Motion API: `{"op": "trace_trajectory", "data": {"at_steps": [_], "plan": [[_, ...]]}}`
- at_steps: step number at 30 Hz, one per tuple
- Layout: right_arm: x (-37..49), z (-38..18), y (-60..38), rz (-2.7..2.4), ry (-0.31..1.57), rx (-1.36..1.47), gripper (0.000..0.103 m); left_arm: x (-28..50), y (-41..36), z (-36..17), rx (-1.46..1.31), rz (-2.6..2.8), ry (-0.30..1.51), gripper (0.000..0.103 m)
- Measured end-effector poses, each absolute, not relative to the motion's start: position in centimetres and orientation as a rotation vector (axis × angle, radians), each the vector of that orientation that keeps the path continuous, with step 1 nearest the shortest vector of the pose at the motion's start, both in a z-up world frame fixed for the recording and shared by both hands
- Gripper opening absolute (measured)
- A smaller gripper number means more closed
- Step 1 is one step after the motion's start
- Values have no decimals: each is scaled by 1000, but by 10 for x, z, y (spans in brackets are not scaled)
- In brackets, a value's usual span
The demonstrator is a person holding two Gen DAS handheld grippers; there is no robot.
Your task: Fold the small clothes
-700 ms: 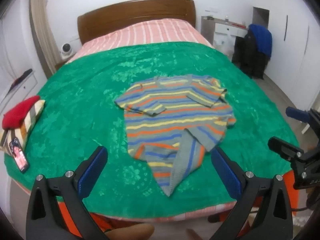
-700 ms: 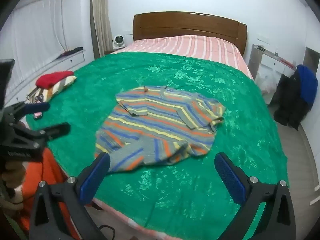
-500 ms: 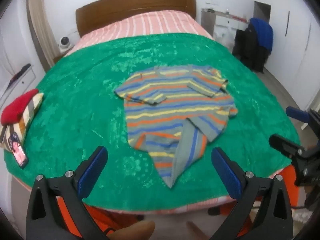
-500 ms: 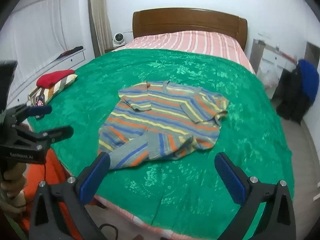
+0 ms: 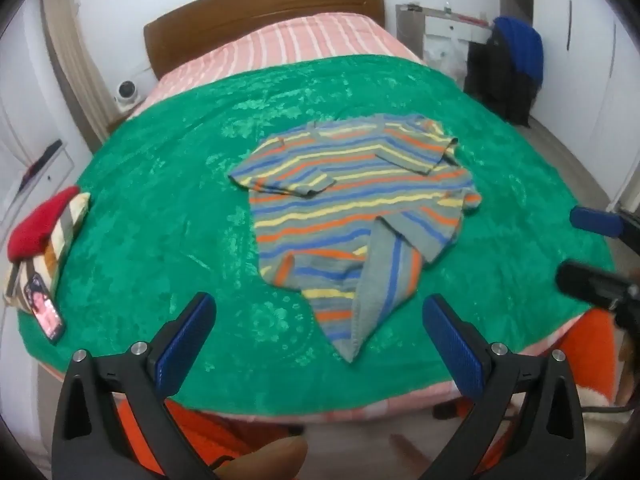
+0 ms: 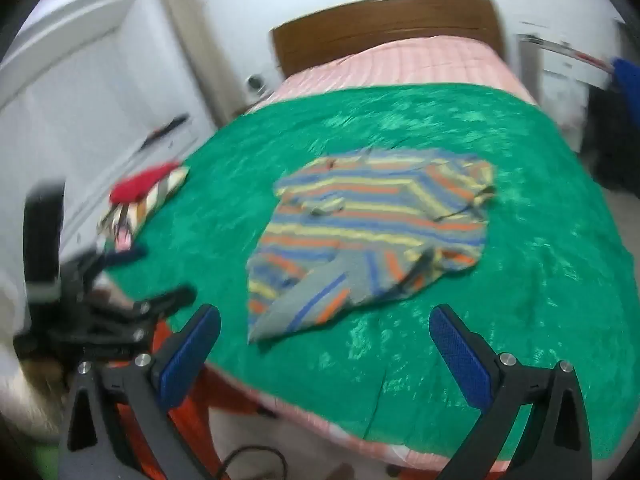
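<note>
A small striped sweater [image 5: 356, 208] in grey, blue, orange and yellow lies on the green bedspread [image 5: 160, 208], both sleeves folded over its body and its lower hem bunched toward me. It also shows in the right wrist view [image 6: 368, 232], which is blurred. My left gripper [image 5: 318, 320] is open and empty, held above the near edge of the bed just short of the sweater's hem. My right gripper [image 6: 324, 332] is open and empty, also at the near edge. The right gripper shows at the right of the left wrist view [image 5: 592, 252].
A folded pile with a red garment on top [image 5: 40, 232] and a phone [image 5: 44, 312] lie at the bed's left edge. A wooden headboard [image 5: 264, 12] stands at the far end. A chair with dark and blue clothes [image 5: 508, 68] stands to the right of the bed.
Both grippers have shifted; the right wrist view has swung left and tilted, with motion blur. The sweater has not moved. Both grippers stay open.
</note>
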State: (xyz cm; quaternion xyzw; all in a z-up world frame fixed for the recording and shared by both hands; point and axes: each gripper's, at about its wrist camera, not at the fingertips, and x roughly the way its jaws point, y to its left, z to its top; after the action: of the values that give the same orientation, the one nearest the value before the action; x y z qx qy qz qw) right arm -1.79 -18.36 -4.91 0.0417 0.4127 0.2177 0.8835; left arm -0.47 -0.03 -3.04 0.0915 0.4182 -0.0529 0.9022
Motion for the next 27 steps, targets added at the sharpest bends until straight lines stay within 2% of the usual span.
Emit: {"op": "trace_trajectory", "data": {"at_steps": [5,19,27], "plan": [[-21,-60,-175,347,834,-41,103,-6,0,-36,202,-115,875,103],[-12,-65,-198,326,907,84,103,0,11,-36,181,-71,873,103],[-19,-59,-192,301,827,1,103,3,12,-41,152,-148,903,103]]}}
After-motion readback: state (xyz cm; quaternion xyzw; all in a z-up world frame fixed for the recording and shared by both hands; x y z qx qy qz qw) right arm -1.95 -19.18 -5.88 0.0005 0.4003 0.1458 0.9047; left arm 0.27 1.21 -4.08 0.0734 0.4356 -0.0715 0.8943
